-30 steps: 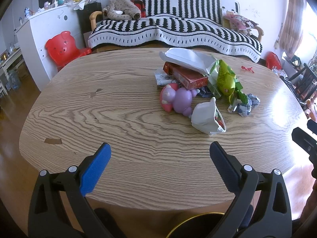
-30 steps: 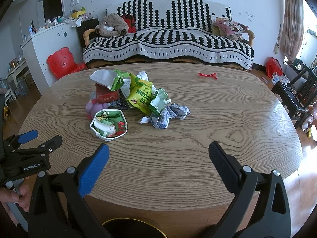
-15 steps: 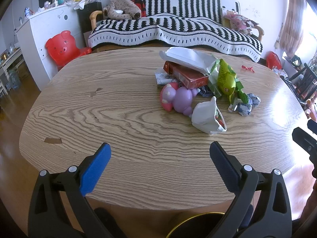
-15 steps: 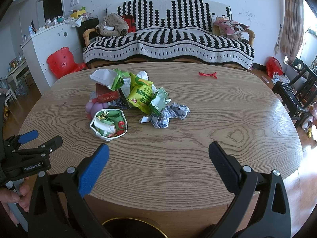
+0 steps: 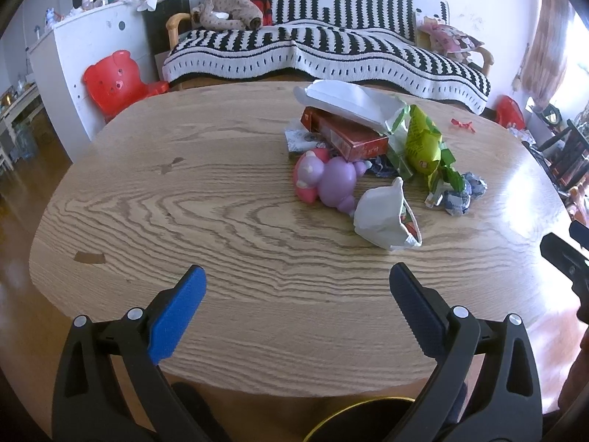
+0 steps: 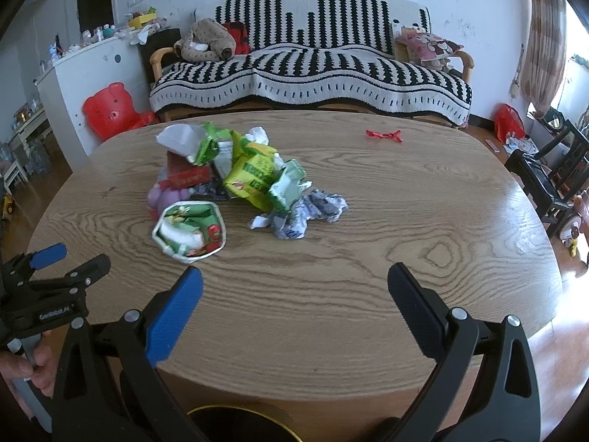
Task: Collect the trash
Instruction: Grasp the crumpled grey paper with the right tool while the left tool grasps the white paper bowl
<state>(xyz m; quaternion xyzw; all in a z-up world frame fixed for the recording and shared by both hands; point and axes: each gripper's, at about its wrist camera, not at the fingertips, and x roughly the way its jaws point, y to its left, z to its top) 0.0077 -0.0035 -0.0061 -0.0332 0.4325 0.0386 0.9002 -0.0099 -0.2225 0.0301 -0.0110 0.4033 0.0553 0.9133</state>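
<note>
Both units stand with jaws spread wide and empty above the near edge of the wooden worktop (image 6: 368, 228): left hand-held gripper (image 5: 296, 283), right hand-held gripper (image 6: 294, 281). Trash pile lies mid-worktop, well apart from both: white snack bag (image 6: 189, 228) nearest, crumpled paper (image 6: 305, 211) just beside the green-yellow wrapper (image 6: 254, 176), red box (image 5: 346, 132) under a white pouch (image 5: 342, 101), purple toy (image 5: 331, 180) against the box.
</note>
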